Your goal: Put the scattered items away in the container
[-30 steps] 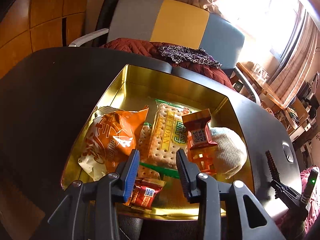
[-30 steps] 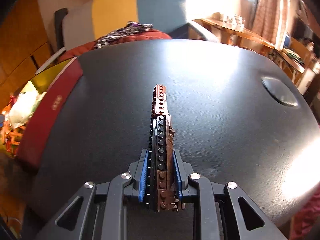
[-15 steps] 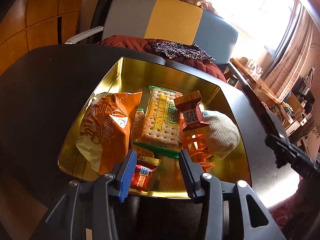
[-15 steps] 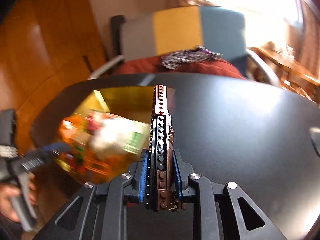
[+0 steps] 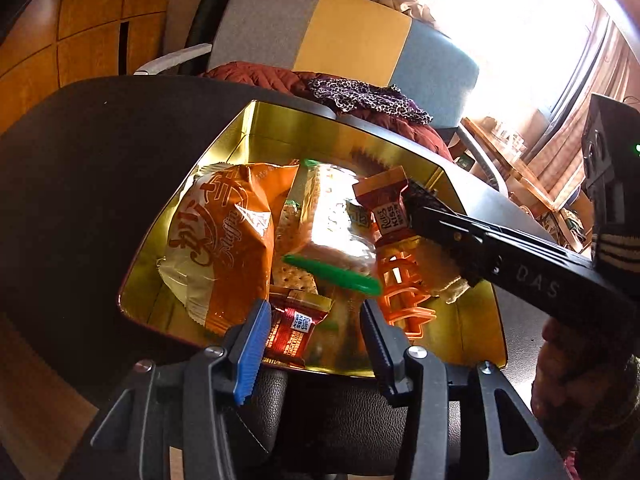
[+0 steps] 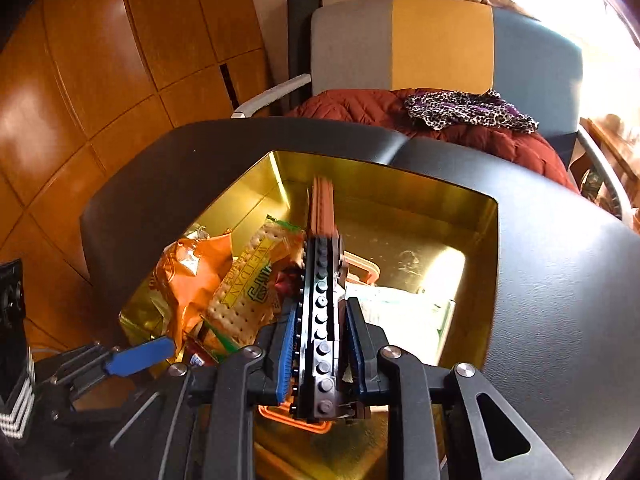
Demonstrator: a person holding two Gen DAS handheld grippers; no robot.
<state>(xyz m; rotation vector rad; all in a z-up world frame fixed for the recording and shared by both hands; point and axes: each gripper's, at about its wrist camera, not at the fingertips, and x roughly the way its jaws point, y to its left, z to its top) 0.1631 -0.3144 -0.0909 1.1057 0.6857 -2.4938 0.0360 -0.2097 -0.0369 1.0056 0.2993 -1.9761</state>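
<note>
A gold tin (image 5: 400, 148) (image 6: 384, 176) sits on the black table. It holds an orange snack bag (image 5: 228, 236) (image 6: 188, 276), a cracker pack (image 5: 320, 216) (image 6: 248, 292), small red candy wrappers (image 5: 292, 328), an orange plastic piece (image 5: 404, 292) and a white cloth. My right gripper (image 6: 322, 340) is shut on a long brown and black brick bar (image 6: 320, 280) and holds it over the tin; the bar also shows in the left wrist view (image 5: 436, 216). My left gripper (image 5: 312, 344) is open and empty at the tin's near edge.
A chair (image 6: 440, 44) with a red quilt (image 6: 400, 108) and a leopard cloth stands behind the table. Wooden panels (image 6: 100, 80) lie to the left. Bare black tabletop (image 6: 560, 280) lies right of the tin.
My right gripper has swung left from the bare tabletop to over the tin, carrying the brick bar. My left gripper has drawn back a little toward the tin's near edge.
</note>
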